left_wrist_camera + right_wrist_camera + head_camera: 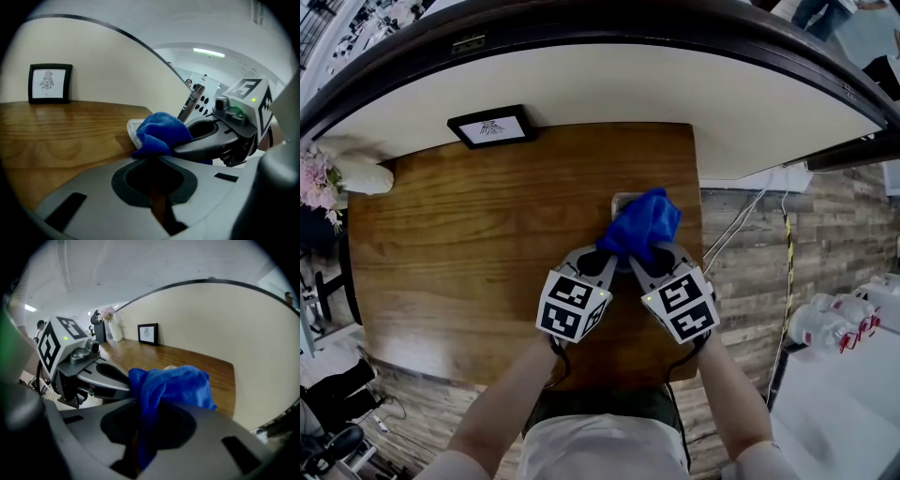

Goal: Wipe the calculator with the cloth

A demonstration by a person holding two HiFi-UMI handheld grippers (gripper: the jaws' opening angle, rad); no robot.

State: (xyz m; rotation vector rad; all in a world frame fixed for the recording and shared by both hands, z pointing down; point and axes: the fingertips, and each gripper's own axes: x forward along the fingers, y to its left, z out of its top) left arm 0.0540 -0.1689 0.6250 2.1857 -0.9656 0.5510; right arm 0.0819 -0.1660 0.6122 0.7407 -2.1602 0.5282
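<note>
A blue cloth [641, 223] is bunched over a pale calculator [622, 200] near the wooden table's [469, 253] right edge; only the calculator's far-left corner [133, 128] shows. My right gripper [643, 257] is shut on the cloth [173, 385], which hangs down between its jaws. My left gripper [606, 259] comes in from the left, jaws closed to a narrow slit, its tips pinching the cloth's [161, 133] lower edge. The two grippers meet tip to tip at the cloth, just above the table. Most of the calculator is hidden.
A black-framed picture [490, 127] leans on the cream wall at the table's far edge. Pink flowers in a white vase [328, 176] stand at the far left. Cables [741, 220] hang beyond the right edge; bottles [839, 323] lie lower right.
</note>
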